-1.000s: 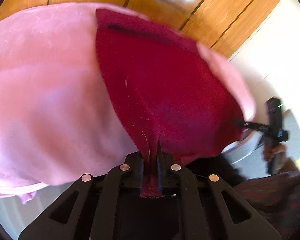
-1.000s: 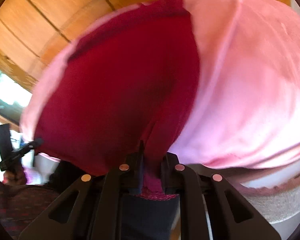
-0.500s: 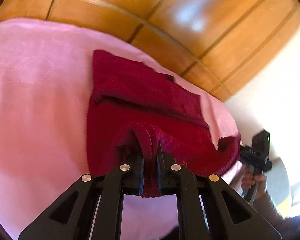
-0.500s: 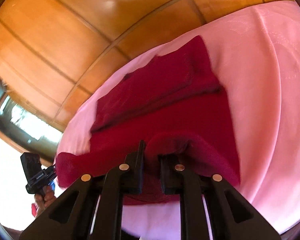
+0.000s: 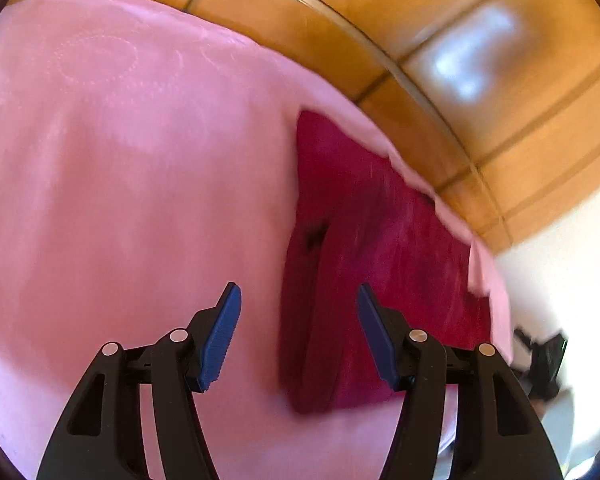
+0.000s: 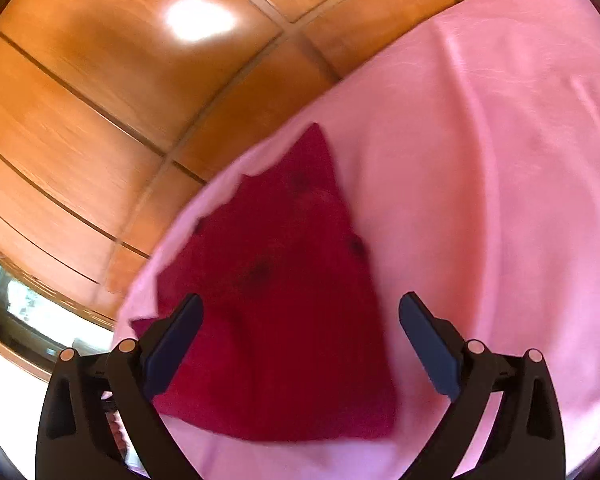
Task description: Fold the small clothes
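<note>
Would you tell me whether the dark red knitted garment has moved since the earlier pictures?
Yes. The dark red knitted garment, pinched up before, now lies released on the pink bedsheet, nearer the wooden panelling.

Glossy wood-panelled wall [image 6: 100, 92] (glare), pink bedsheet [image 5: 120, 200]

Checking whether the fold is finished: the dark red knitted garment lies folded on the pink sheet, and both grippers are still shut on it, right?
Not quite. The dark red knitted garment lies folded on the pink sheet, but both wrist views show the left gripper and right gripper open, holding nothing.
</note>
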